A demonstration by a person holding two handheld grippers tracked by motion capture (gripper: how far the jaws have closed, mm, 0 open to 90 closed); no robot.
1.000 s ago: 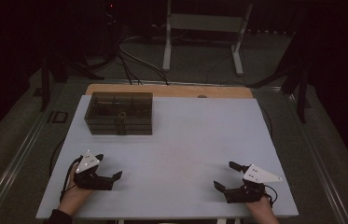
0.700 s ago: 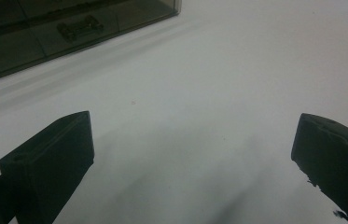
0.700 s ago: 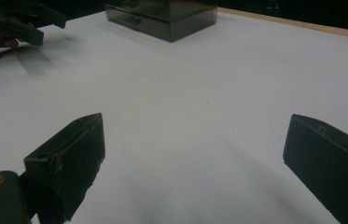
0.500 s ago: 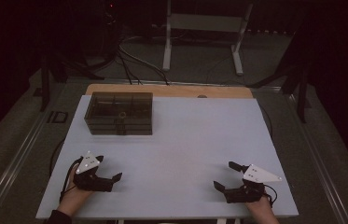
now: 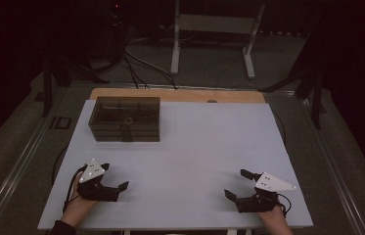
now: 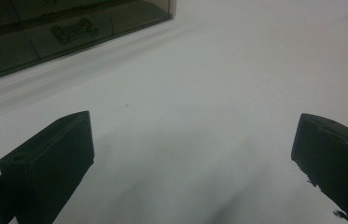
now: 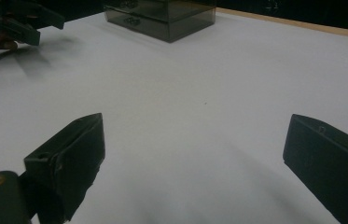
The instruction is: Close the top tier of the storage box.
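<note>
A dark see-through box (image 5: 126, 119) with a small latch (image 5: 127, 131) on its near side stands at the back left of the white table (image 5: 194, 147). My left gripper (image 5: 115, 176) rests near the front left edge, held by a hand, jaws wide apart with nothing between them. My right gripper (image 5: 237, 183) sits near the front right edge, also open and empty. In the left gripper view the box (image 6: 69, 28) lies ahead and to the left of my left gripper (image 6: 192, 140). In the right gripper view the box (image 7: 162, 14) is far ahead of my right gripper (image 7: 195, 140).
A wooden strip (image 5: 180, 95) runs along the table's far edge. Beyond it stand a metal stand (image 5: 214, 29) and cables (image 5: 136, 58) on the floor. The other hand's gripper (image 7: 8, 23) shows at the top left of the right gripper view.
</note>
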